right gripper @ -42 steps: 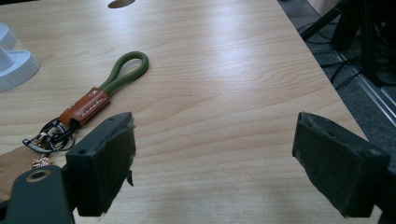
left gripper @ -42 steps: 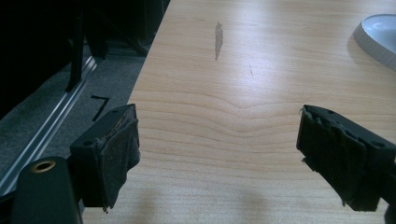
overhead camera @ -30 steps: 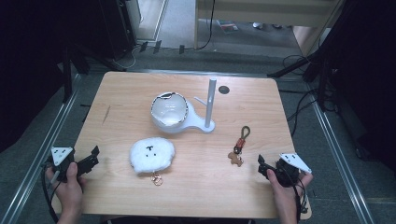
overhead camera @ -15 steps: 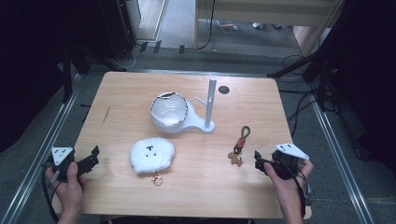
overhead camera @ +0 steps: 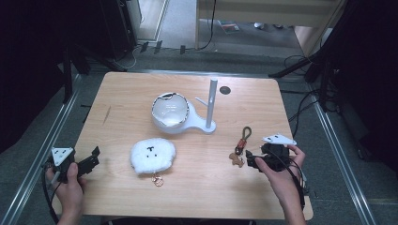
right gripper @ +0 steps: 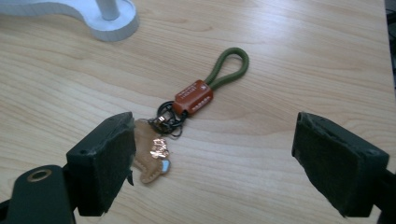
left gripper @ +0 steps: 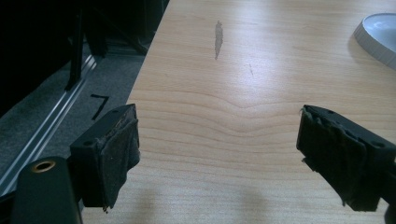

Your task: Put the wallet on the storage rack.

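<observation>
Keychain (right gripper: 187, 109) lies just ahead of right tool (right gripper: 212, 163).

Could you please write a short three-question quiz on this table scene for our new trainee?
1. True or false: the right hand-held gripper is shut on the keychain.
2. What lies nearer the left hand-held gripper: A the plush, B the keychain, C the white stand?
3. What colour is the keychain's cord loop?

Key: 1 false, its jaws stand open above it; 2 A; 3 green.
</observation>
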Available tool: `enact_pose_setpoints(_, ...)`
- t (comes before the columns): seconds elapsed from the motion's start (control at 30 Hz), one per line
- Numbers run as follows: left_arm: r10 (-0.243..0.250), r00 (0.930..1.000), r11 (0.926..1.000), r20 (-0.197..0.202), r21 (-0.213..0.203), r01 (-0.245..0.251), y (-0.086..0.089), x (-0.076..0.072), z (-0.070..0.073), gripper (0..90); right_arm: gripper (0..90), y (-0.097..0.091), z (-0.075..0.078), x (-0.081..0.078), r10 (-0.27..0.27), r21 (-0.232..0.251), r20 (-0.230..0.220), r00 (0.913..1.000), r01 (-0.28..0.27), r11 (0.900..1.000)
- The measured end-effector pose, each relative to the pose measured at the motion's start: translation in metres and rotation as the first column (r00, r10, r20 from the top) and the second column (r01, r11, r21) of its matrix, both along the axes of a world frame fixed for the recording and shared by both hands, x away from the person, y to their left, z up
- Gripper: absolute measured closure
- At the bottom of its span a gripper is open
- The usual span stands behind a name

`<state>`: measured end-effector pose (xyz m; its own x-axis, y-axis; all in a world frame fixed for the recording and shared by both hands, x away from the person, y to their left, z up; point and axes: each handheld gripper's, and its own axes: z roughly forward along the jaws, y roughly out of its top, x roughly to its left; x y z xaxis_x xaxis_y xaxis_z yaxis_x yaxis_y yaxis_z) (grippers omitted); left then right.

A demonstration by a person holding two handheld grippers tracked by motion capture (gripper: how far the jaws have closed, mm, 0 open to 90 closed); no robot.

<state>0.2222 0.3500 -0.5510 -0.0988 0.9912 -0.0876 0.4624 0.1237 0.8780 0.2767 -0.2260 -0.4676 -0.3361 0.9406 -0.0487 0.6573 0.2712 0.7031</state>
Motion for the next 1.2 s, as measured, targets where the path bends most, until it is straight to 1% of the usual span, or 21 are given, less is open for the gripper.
enact_pose_setpoints(0.1,-0.001,1.0,1.0,0.0,-0.001,0.001,0.0,0.0,0.0,13.8,14.2,0.009,0.003,0.003,0.022,-0.009,-0.012,0.9997,-0.022,0.9997)
enact_pose_setpoints(0.13,-0.001,1.0,1.0,0.0,-0.001,0.001,0.0,0.0,0.0,13.8,14.2,0.009,0.003,0.003,0.022,-0.009,-0.012,0.9997,-0.022,0.9997)
enact_pose_setpoints(0.17,-0.001,1.0,1.0,0.0,-0.003,0.001,0.0,0.0,0.0,13.7,14.2,0.015,0.005,0.006,0.035,-0.014,-0.021,0.9992,-0.035,0.9993)
enact_pose_setpoints(0.23,-0.002,1.0,1.0,0.001,-0.002,0.002,0.0,0.0,0.0,13.8,14.2,0.022,0.007,0.008,0.045,-0.013,-0.026,0.9986,-0.045,0.9989)
enact_pose_setpoints(0.27,-0.002,1.0,1.0,0.001,-0.002,0.002,0.0,0.0,0.0,13.8,14.2,0.022,0.007,0.008,0.045,-0.013,-0.026,0.9986,-0.045,0.9989)
enact_pose_setpoints(0.3,0.0,1.0,1.0,0.002,-0.005,0.0,0.0,0.0,0.0,13.8,14.2,0.029,0.008,0.01,0.059,-0.013,-0.03,0.9978,-0.06,0.9981)
enact_pose_setpoints(0.37,0.001,1.0,1.0,0.004,-0.007,-0.001,0.0,0.0,0.0,13.8,14.1,0.032,0.009,0.012,0.065,-0.012,-0.035,0.9973,-0.065,0.9978)
enact_pose_setpoints(0.4,0.001,1.0,1.0,0.001,-0.007,-0.001,0.0,0.001,0.0,13.8,14.2,0.039,0.009,0.014,0.076,-0.017,-0.039,0.9964,-0.076,0.9969)
enact_pose_setpoints(0.43,0.001,1.0,1.0,0.001,-0.007,-0.001,0.0,0.001,0.0,13.8,14.2,0.039,0.009,0.014,0.076,-0.017,-0.039,0.9964,-0.076,0.9969)
enact_pose_setpoints(0.47,0.001,1.0,1.0,0.003,-0.008,-0.001,0.0,0.001,0.0,13.8,14.2,0.046,0.01,0.016,0.088,-0.019,-0.044,0.9952,-0.089,0.9959)
enact_pose_setpoints(0.73,-0.001,1.0,0.9999,0.0,-0.01,0.001,0.001,0.001,0.0,13.8,14.2,0.073,0.01,0.023,0.148,-0.031,-0.058,0.9872,-0.15,0.9882)
enact_pose_setpoints(0.8,-0.002,1.0,0.9999,0.0,-0.011,0.002,0.001,0.001,0.0,13.8,14.2,0.079,0.01,0.024,0.155,-0.031,-0.065,0.9857,-0.158,0.987)
enact_pose_setpoints(1.13,-0.001,1.0,0.9999,-0.002,-0.011,0.001,0.001,0.001,0.0,13.8,14.2,0.107,0.014,0.029,0.208,-0.036,-0.07,0.9757,-0.21,0.9769)
enact_pose_setpoints(1.2,-0.002,1.0,0.9999,-0.002,-0.011,0.002,0.001,0.001,0.0,13.8,14.2,0.11,0.014,0.03,0.213,-0.036,-0.072,0.9744,-0.216,0.9758)
